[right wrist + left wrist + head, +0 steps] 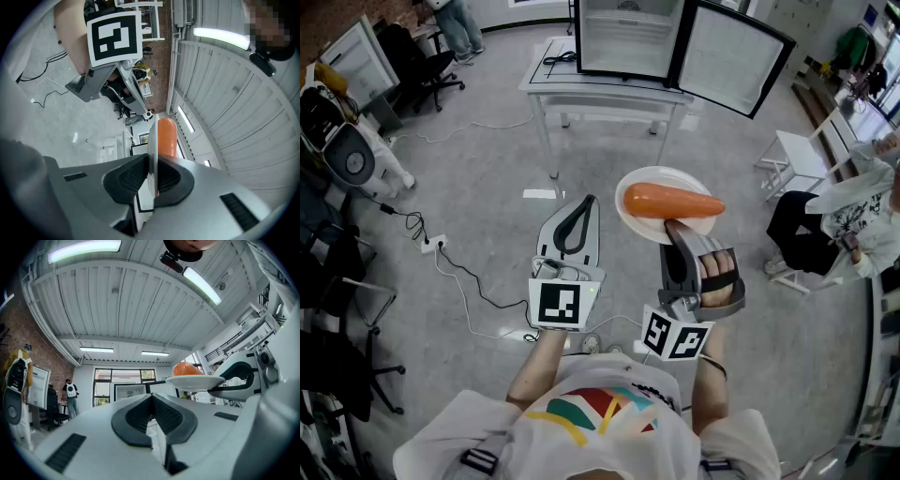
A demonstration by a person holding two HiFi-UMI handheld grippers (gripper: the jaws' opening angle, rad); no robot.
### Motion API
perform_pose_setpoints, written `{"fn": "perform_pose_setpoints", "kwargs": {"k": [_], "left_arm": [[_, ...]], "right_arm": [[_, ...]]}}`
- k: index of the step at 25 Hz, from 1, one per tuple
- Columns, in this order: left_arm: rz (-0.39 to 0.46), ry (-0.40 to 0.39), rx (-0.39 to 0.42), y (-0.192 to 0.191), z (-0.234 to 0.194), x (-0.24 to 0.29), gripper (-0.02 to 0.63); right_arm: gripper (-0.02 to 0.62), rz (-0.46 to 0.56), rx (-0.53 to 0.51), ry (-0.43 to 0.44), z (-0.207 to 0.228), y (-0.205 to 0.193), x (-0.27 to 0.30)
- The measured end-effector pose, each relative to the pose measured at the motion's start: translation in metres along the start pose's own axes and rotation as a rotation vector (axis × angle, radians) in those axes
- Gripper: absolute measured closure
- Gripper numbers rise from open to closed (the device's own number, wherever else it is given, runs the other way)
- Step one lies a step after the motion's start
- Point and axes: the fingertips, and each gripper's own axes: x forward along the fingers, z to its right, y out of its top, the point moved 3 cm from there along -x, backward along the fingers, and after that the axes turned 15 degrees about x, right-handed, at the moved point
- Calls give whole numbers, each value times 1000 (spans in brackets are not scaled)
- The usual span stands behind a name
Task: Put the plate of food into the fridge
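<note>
Head view, plate [630, 223]: hanging in the air over the floor, well short of the fridge [628, 37], and lying level so the food is not rolling off
Head view, right tongs [675, 228]: pinching the plate's near rim and carrying it out in front of the person
Head view, left tongs [584, 202]: riding beside the plate but apart from it, tips together, carrying nothing
Head view, fridge: standing on a worktop [600, 86] ahead with its door [733, 58] hanging wide open, so the way in is looking free
Head view, food [670, 201]: one long, smooth orange piece, carrot-like, lying across the round white plate
Left gripper view, left tongs [151, 397]: pads meeting with nothing between them, probably being kept free for the door
Left gripper view, plate [194, 381]: showing edge-on to the right, thin and shallow, the food [187, 369] sitting on top
Right gripper view, right tongs [151, 176]: closing on the plate [152, 140], both pads pressing its thin rim from either side
Right gripper view, food [166, 136]: sitting just beyond the pads, against the plate's face
</note>
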Motion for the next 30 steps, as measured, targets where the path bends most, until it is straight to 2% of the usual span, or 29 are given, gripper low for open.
{"fn": "perform_pose_setpoints", "kwargs": {"k": [11,18,30], "left_arm": [[8,1,1,-2,-5,1,600],[9,3,9,1,-9,-3,600],[17,33,5,-14,-43,-19,600]], "right_arm": [[566,28,-2,-22,7,8,2],[566,12,-20,-24,7,9,4],[566,18,-35,-14,-14,28,17]]}}
